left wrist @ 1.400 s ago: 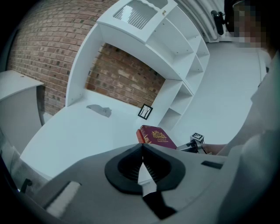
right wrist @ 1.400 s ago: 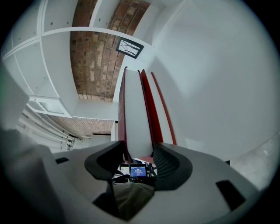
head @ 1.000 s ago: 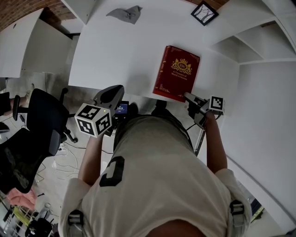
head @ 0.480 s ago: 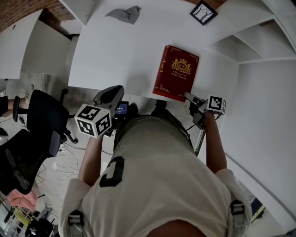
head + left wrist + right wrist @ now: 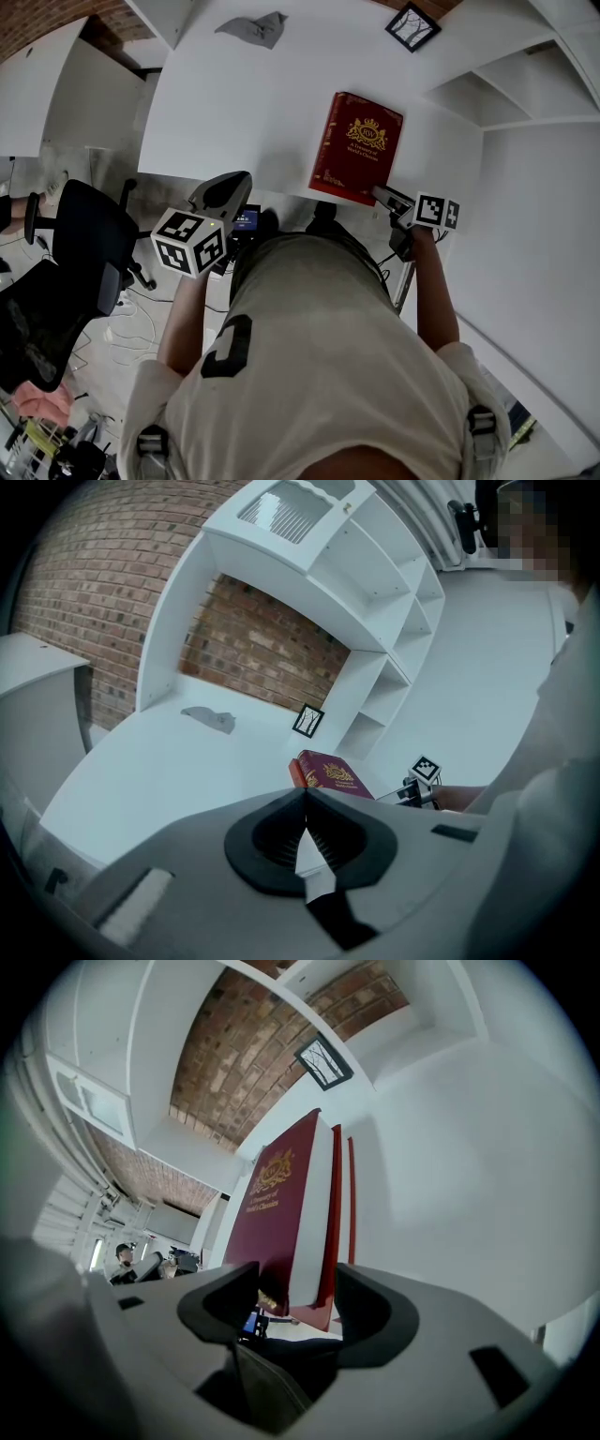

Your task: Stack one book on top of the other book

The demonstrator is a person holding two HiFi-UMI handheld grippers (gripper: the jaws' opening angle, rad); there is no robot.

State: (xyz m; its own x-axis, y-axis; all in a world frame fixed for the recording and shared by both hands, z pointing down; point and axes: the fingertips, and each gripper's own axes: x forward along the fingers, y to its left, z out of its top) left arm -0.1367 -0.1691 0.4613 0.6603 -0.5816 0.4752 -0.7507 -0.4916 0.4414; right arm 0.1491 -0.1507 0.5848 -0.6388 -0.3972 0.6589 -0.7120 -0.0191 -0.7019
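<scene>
The right gripper (image 5: 297, 1283), jaws opening, straddles the near corner of the red book (image 5: 358, 145) on the worktop (image 5: 234, 103); the left gripper (image 5: 305, 797) has its jaws closed on nothing

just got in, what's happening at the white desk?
A person is working two handheld grippers at a white desk. The right gripper has the near corner of a maroon hardback book between its jaws, which are opening; the pads are not pressing on it. A second red cover edge shows under that book, so the stack seems made. The left gripper is shut and empty, at the desk's near edge, apart from the book.
</scene>
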